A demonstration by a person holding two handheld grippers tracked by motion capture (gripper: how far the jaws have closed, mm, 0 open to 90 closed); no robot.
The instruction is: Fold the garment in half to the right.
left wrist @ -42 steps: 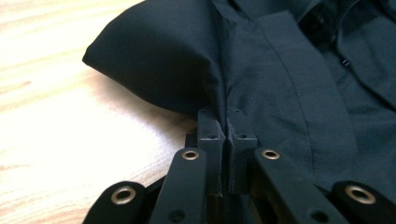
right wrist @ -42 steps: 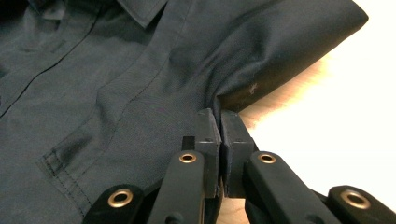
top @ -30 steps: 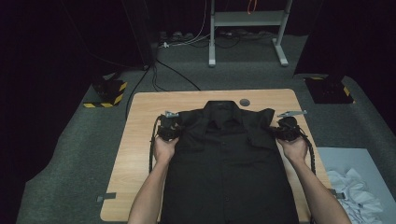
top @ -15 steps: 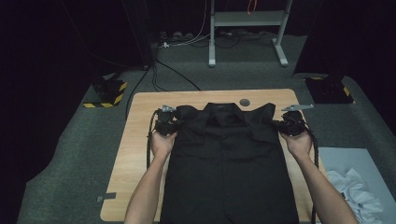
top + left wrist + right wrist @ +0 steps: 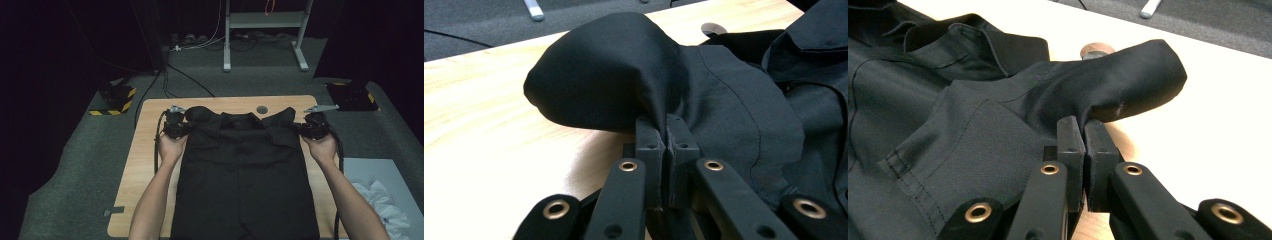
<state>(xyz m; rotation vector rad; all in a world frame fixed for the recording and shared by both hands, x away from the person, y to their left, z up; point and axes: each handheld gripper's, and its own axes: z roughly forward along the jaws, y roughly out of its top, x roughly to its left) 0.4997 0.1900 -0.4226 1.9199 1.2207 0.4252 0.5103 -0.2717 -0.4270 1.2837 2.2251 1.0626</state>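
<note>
Black button-front fabric shirt [image 5: 245,175] spread front-up, collar away from the person, on light wooden surface [image 5: 150,165]. Left tool [image 5: 663,131] pinched on bunched left shoulder fabric; right tool [image 5: 1084,135] pinched likewise on right shoulder. Step in hand, apparently: shoulder grasp for folding. Next move likely: even lift on both sides, without slack or slip.

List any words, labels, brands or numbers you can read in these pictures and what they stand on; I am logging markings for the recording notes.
No readable text: the black shirt shows no label or print, and neither do the left gripper, the right gripper or the wooden table.
The yellow-and-black hazard stripes on the floor stand are a warning pattern, with no words.
</note>
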